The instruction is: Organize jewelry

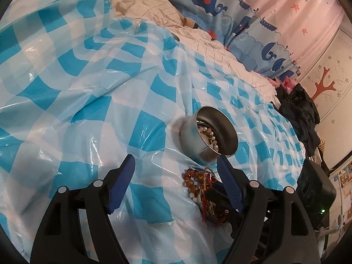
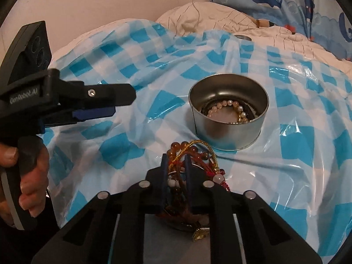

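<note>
Jewelry [image 2: 187, 154], a tangle of beaded bracelets, sits clamped in our right hand-held gripper [image 2: 175, 165] just in front of the metal tin [image 2: 228, 132] on the checkered sheet [image 2: 110, 132]. Our left hand-held gripper [image 1: 176, 171] hangs wide apart, holding nothing.

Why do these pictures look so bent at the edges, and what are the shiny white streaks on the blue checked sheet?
Both views come through fisheye lenses, so straight lines bow and the corners go black. Left wrist view: room light glares off the glossy plastic checked sheet, and the metal tin casts a soft shadow leftward. Right wrist view: similar glare right of the tin; the jewelry pile between the right gripper fingers looks dim and slightly soft.
</note>
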A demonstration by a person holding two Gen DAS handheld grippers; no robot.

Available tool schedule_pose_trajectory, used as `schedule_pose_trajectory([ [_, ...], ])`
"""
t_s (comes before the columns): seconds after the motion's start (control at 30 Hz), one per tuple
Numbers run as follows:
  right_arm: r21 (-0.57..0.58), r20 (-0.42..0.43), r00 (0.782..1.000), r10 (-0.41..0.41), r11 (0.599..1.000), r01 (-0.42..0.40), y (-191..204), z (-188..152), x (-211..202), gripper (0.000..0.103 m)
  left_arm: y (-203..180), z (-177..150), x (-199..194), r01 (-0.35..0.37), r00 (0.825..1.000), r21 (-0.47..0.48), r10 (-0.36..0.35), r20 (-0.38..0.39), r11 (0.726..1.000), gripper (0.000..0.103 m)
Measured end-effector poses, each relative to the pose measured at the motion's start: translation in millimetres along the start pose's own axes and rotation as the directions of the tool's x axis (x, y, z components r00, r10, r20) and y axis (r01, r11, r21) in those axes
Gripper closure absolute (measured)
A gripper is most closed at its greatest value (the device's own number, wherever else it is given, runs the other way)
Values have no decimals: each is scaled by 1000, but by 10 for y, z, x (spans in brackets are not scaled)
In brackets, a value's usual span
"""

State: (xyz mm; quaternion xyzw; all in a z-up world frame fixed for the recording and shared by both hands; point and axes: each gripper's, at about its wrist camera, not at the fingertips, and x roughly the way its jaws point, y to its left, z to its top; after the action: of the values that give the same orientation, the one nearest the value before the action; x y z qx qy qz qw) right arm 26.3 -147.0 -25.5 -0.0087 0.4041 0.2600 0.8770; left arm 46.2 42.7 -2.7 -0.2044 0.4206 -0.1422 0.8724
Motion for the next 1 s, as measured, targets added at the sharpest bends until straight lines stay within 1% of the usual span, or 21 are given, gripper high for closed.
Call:
schedule_pose_trajectory([
  [0.03,-1,8,1000,-10,1000,10,-6,2,-19,100,1,2,-5,1,1000,0,-1,1,1000,30],
  [0.1,13,34,999,-9,1000,8,-33,3,-75,101,2,4,-7,0,1000,1,0,1,1000,29],
  [0.23,133,92,995,48,989,-60,-260,19,-281,101,-20,-3,7,5,1000,14,-5,-12,1000,29],
  [0.3,198,139,988,69,975,-96,-405,22,-445,101,-92,-26,41,24,999,53,-22,-40,998,29],
  [0.33,241,181,980,81,962,-124,-521,17,-579,101,-140,-50,63,30,998,75,-26,-51,997,29],
  [0.4,292,242,966,90,943,-161,-666,25,-759,101,-273,-120,131,42,996,144,-30,-86,989,29],
  [0.47,332,289,952,101,922,-199,-808,29,-904,101,-383,-199,201,51,994,202,-29,-107,978,29],
  [0.57,379,333,936,114,893,-244,-974,30,-1026,101,-465,-265,293,52,992,233,-24,-121,971,29],
  [0.63,396,343,932,118,881,-257,-1028,30,-1049,101,-463,-285,325,54,992,229,-26,-122,972,29],
  [0.7,398,343,932,118,880,-258,-1035,29,-1055,101,-461,-290,353,58,992,224,-32,-118,973,29],
  [0.73,396,333,936,116,883,-251,-1034,33,-1043,101,-466,-289,366,59,992,223,-33,-118,973,29],
  [0.8,398,290,952,103,891,-217,-1018,34,-986,100,-470,-287,380,58,993,224,-32,-115,973,29],
  [0.87,425,221,968,118,882,-205,-1038,1,-833,100,-461,-273,378,53,994,221,-30,-106,974,29],
  [0.9,442,186,975,119,877,-191,-1053,-28,-750,97,-452,-265,377,50,994,215,-29,-102,975,29],
  [0.93,451,160,980,115,875,-176,-1056,-52,-683,76,-425,-252,366,48,995,203,-29,-96,978,29],
  [1.0,460,137,987,88,876,-142,-1039,-96,-577,47,-366,-230,346,51,995,169,-36,-90,984,29],
])
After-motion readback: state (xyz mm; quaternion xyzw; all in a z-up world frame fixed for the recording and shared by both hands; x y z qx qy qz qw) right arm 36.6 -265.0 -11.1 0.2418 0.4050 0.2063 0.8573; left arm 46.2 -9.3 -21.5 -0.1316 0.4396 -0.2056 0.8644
